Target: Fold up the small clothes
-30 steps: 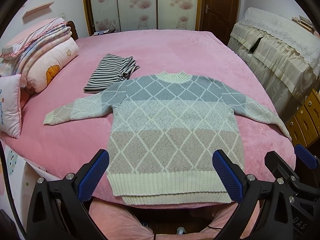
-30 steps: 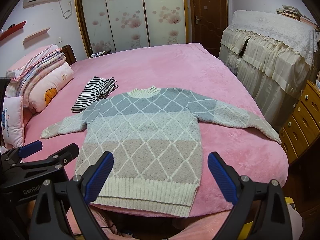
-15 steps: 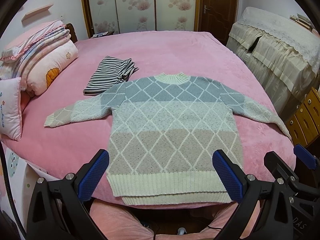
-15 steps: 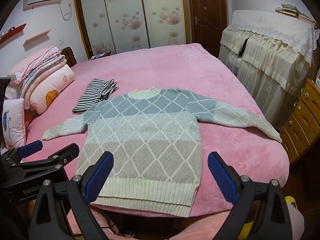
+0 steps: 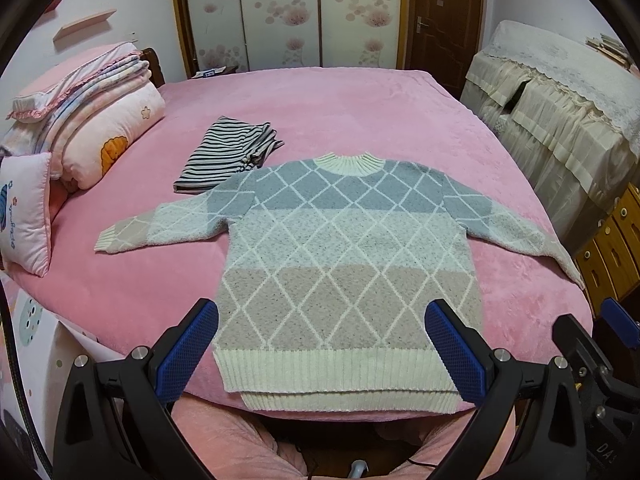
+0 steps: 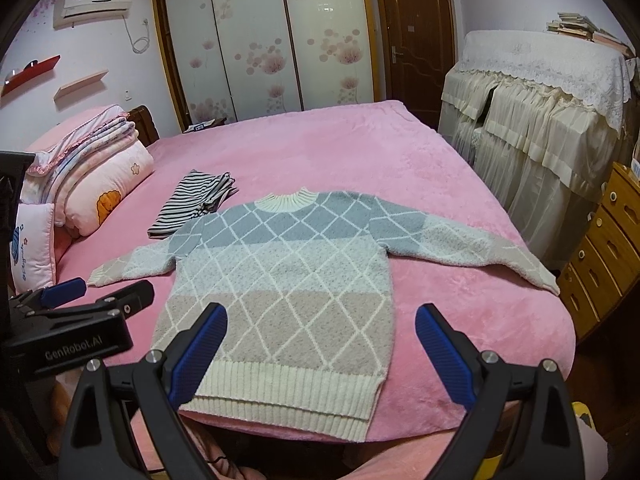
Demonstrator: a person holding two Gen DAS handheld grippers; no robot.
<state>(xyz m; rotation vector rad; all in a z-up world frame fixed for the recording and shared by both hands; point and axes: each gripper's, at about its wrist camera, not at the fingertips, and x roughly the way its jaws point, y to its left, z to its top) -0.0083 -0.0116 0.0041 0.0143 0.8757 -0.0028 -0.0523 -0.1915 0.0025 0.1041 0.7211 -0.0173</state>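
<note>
A knit sweater [image 5: 344, 248] with blue, pale and beige bands and a white diamond pattern lies flat on the pink bed [image 5: 360, 108], sleeves spread, cream hem at the near edge. It also shows in the right wrist view [image 6: 288, 280]. My left gripper [image 5: 322, 340] is open and empty, held above the hem. My right gripper [image 6: 322, 340] is open and empty, over the sweater's lower right part. The left gripper's body [image 6: 68, 320] shows at the left of the right wrist view.
A folded striped garment [image 5: 230, 152] lies beyond the sweater's left sleeve. Folded quilts and pillows [image 5: 88, 128] are stacked at the bed's left. A lace-covered cabinet [image 5: 560, 92] and wooden drawers [image 6: 608, 248] stand on the right. Wardrobe doors [image 6: 260, 36] are behind.
Both views have risen and tilted up slightly, showing more of the room. The sweater has not moved and both grippers stay open.
</note>
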